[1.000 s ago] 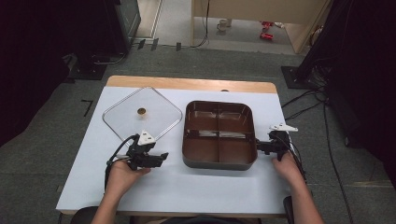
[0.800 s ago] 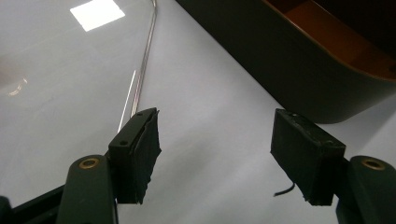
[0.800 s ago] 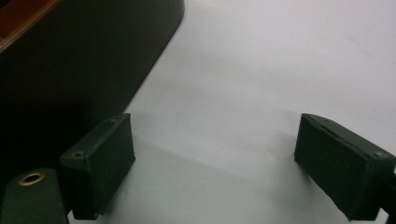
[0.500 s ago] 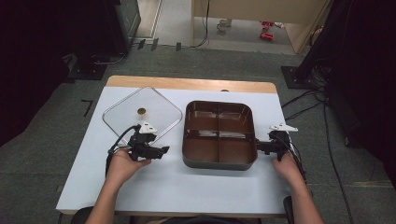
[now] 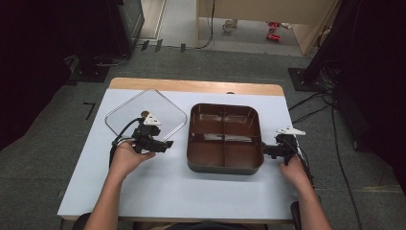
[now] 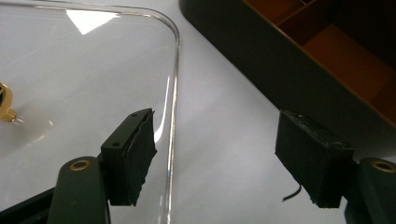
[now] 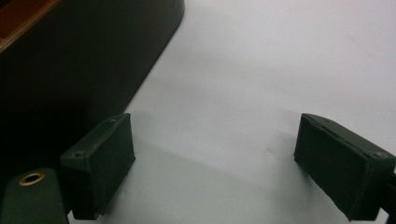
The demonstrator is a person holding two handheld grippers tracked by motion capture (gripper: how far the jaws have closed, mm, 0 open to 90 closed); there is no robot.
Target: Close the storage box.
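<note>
Landmark: the dark brown four-compartment plastic tray (image 5: pixel 225 139), sitting near the middle of the pale blue-white tabletop (image 5: pixel 158 187)

Item 1, clear square lid with rounded corners (image 5: pixel 146 116): lies flat on the tabletop to the left of the tray, close to it but apart from it. It carries a small gold knob (image 5: pixel 143 114) at its centre. In the left gripper view the lid's near rounded corner (image 6: pixel 173 35) and one straight edge run up between your jaws, with the gold knob (image 6: pixel 4 109) at the far left edge of the picture.

Item 2, your left gripper (image 5: pixel 165 143): held over the lid's corner nearest the tray, left of the tray's left wall. Its jaws have just been opening and now stand released; the lid's edge passes just beside the left pad (image 6: pixel 135 156) in that view, but I cannot tell whether they touch. The right pad (image 6: pixel 310 156) hangs over bare tabletop, short of the tray's outer wall (image 6: pixel 261 60).

Item 3, your right gripper (image 5: pixel 265 152): at the tray's right wall, near its front right corner. Jaws released and wide, nothing between them except tabletop; the tray's dark wall (image 7: pixel 70 65) lies just beside the left pad (image 7: pixel 105 161) in the right gripper view
</note>
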